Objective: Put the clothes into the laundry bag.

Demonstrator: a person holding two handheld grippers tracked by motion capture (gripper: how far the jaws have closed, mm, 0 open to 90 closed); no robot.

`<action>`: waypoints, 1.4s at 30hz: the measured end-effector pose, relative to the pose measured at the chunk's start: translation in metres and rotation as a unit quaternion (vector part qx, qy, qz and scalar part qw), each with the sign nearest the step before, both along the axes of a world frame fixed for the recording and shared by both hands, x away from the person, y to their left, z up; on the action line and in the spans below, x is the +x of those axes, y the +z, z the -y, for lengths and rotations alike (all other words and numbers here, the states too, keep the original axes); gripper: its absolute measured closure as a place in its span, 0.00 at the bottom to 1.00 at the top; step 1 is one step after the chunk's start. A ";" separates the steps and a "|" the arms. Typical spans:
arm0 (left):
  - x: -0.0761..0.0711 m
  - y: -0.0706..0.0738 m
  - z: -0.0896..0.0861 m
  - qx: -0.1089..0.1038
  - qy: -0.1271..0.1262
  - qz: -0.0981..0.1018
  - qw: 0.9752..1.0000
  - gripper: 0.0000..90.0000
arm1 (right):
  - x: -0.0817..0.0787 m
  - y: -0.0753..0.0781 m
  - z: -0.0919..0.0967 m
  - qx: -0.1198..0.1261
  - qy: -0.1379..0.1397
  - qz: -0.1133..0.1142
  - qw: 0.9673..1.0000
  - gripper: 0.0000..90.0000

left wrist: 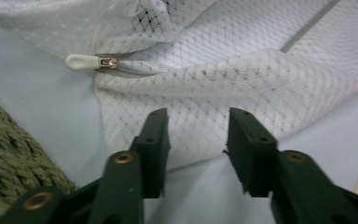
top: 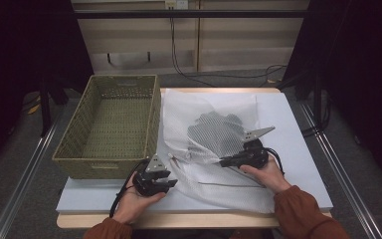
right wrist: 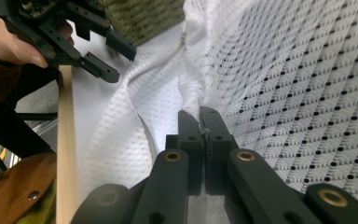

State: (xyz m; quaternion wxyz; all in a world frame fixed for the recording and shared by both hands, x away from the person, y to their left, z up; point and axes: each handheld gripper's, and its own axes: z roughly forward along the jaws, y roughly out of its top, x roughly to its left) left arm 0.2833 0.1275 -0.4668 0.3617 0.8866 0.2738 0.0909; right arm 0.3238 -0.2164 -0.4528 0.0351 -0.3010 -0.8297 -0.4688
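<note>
A white mesh zip bag [top: 201, 107] lies spread on the table with a dark round item [top: 214, 132] showing through it. My right gripper [top: 223, 161] is shut on a raised fold of the mesh bag [right wrist: 279, 79], the jaws [right wrist: 200, 119] pinching the fabric edge. My left gripper [top: 170, 182] sits at the bag's near left corner, its jaws open [left wrist: 196, 122] just above the mesh [left wrist: 223, 79], with nothing pressed between them. The white zipper pull [left wrist: 81, 61] lies ahead and left of those jaws. In the right gripper view the left gripper [right wrist: 122, 63] also stands open.
A woven olive basket [top: 104, 161] stands empty at the table's left, close to the left gripper, and its weave [left wrist: 9, 154] is at the left of the left gripper view. The pale table top [top: 298, 149] has a wooden front edge [right wrist: 65, 140]. Cables trail on the floor behind.
</note>
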 end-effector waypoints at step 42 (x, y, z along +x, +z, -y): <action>0.007 -0.012 0.010 -0.020 -0.037 -0.018 0.999 1.00 | 0.002 -0.027 -0.007 -0.061 -0.009 -0.014 0.998 0.82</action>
